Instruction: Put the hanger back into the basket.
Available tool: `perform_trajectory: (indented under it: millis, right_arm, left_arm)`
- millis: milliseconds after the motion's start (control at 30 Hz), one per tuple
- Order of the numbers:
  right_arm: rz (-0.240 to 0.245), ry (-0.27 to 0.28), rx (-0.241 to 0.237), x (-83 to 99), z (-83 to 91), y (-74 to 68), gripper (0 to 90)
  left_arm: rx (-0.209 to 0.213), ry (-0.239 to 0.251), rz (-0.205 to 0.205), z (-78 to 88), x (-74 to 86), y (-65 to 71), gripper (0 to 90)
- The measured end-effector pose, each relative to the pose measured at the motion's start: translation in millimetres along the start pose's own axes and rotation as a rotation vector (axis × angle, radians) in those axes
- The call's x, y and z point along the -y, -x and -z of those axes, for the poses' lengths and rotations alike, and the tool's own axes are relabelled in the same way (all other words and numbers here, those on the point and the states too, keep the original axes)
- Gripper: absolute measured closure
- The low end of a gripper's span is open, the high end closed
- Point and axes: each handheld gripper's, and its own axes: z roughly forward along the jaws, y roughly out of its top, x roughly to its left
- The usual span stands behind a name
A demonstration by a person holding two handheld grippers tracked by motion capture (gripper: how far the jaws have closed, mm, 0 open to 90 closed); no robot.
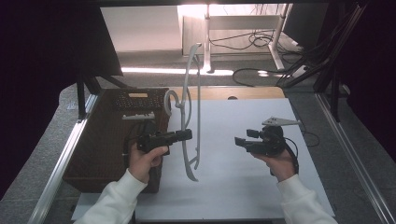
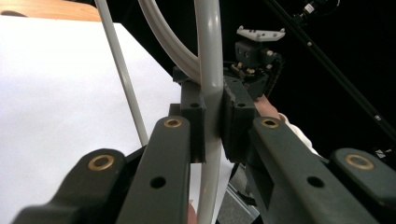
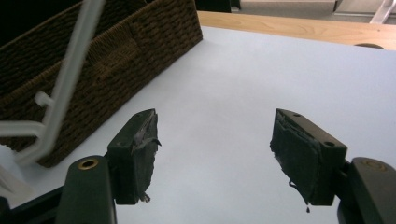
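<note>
My left hand-held gripper (image 1: 187, 135) alone clamps the grey hanger (image 1: 190, 112) upright above the bench (image 1: 243, 186), my right hand-held gripper (image 1: 239, 141) gapes empty, so I fear the hanger pivoting or slipping.

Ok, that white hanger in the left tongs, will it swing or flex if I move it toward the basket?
Probably stiff: the hanger keeps its shape held upright. Likely light, since the left tongs carry it alone, pads clamped on one thin bar. It may pivot in that narrow grip; the right tongs stand open, apart from it.
</note>
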Motion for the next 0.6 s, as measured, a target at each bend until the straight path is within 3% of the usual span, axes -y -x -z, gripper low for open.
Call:
perform_trajectory:
  millis: [233,600]
  right_arm:
    - [-0.015,-0.009,0.022,5.3,-0.5,6.1,32.0]
    - [0.018,-0.088,0.067,17.9,-10.0,11.1,29.6]
  left_arm:
    - [-0.037,-0.025,-0.068,30.7,-16.3,7.3,81.9]
    - [-0.107,-0.045,-0.075,65.4,-27.4,-3.0,81.9]
